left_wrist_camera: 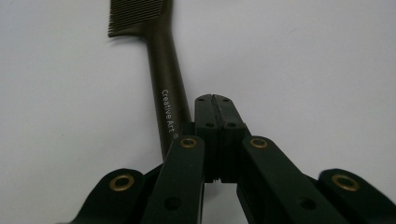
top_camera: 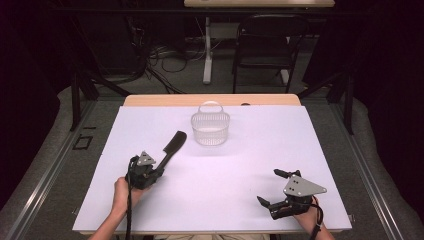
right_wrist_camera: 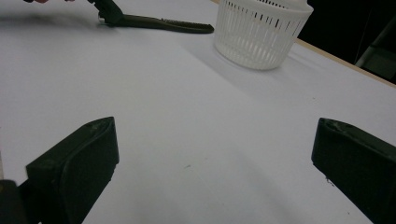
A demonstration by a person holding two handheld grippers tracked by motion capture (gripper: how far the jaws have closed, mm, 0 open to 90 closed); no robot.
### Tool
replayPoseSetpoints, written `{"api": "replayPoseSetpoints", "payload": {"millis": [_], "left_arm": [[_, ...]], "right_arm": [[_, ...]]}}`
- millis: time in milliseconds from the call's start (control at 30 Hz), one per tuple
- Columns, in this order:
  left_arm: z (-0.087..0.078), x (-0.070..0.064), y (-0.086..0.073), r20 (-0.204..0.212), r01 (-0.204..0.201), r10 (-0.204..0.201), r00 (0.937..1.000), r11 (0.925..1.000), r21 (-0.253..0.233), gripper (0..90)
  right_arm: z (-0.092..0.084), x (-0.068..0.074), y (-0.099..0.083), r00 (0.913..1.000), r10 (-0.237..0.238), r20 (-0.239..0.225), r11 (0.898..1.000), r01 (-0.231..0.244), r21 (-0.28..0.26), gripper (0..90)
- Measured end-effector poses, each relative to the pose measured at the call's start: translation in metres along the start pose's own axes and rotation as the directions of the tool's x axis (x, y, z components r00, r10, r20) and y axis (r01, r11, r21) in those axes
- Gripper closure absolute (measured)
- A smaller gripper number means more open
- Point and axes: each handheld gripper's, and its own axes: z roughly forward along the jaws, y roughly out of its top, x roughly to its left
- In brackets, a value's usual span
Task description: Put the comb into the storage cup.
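The left gripper [top_camera: 159, 172], jaws pressed together with nothing between them, sits beside the handle end of a long black plastic comb [top_camera: 171, 146] lying left of centre on the white table [top_camera: 250, 165]. A white slotted plastic basket [top_camera: 210, 127] stands near the far edge. The right gripper [top_camera: 272, 187], near the right front corner, gapes wide and empty.

White-covered table [top_camera: 250, 165]: black comb [top_camera: 172, 146], white basket [top_camera: 210, 129] well apart.

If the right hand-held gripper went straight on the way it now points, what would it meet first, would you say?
Probably nothing soon: the right hand-held gripper looks over bare table. Farther off, the basket sits a little right of that line and the comb left; depth is hard to judge.
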Motion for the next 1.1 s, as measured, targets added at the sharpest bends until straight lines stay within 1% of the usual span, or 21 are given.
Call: {"api": "replayPoseSetpoints", "payload": {"millis": [133, 267, 367, 400, 433, 533, 667, 967, 1033, 1100], "left_arm": [[-0.003, 0.005, -0.002, -0.015, 0.002, -0.002, 0.9999, 1.0, 0.007, 89.8], [-0.004, 0.009, -0.002, -0.023, 0.013, -0.013, 0.9997, 0.9999, -0.003, 89.2], [-0.003, 0.013, -0.002, -0.034, 0.011, -0.011, 0.9994, 0.9999, 0.004, 88.9], [-0.002, 0.014, -0.003, -0.034, 0.017, -0.017, 0.9993, 0.9998, 0.005, 88.9], [-0.003, 0.014, -0.002, -0.032, 0.014, -0.014, 0.9994, 0.9998, 0.013, 88.9], [-0.003, 0.015, -0.003, -0.043, 0.015, -0.014, 0.999, 0.9998, 0.012, 89.0], [-0.003, 0.016, -0.003, -0.044, 0.014, -0.014, 0.9989, 0.9999, 0.006, 88.8], [-0.003, 0.018, -0.002, -0.057, 0.007, -0.006, 0.9983, 0.9999, 0.012, 88.2], [-0.003, 0.018, -0.002, -0.058, 0.005, -0.005, 0.9983, 0.9999, 0.011, 87.5], [-0.004, 0.017, -0.001, -0.05, 0.006, -0.006, 0.9987, 1.0, 0.007, 84.9]], "right_arm": [[0.0, 0.001, 0.0, 1.0, -0.004, -0.002, 1.0, 0.004, -0.002, 0.5], [0.0, 0.001, 0.001, 1.0, -0.006, -0.004, 1.0, 0.006, 0.0, 0.4], [0.001, 0.0, 0.0, 1.0, 0.0, -0.004, 1.0, 0.0, 0.002, 0.5], [0.0, 0.0, 0.0, 1.0, 0.001, -0.004, 1.0, -0.001, 0.002, 0.5], [0.0, 0.0, 0.0, 1.0, 0.0, -0.004, 1.0, 0.0, 0.002, 0.5], [0.0, 0.001, 0.0, 1.0, -0.006, -0.003, 1.0, 0.006, 0.0, 0.5], [0.0, 0.001, 0.001, 1.0, -0.007, -0.005, 1.0, 0.007, 0.001, 0.5], [0.0, 0.002, 0.001, 0.9999, -0.008, -0.008, 1.0, 0.008, 0.002, 0.5], [0.0, 0.001, 0.001, 0.9999, -0.007, -0.008, 1.0, 0.007, 0.002, 0.5], [0.0, 0.001, 0.001, 0.9999, -0.008, -0.008, 1.0, 0.008, 0.005, 0.5]]}}
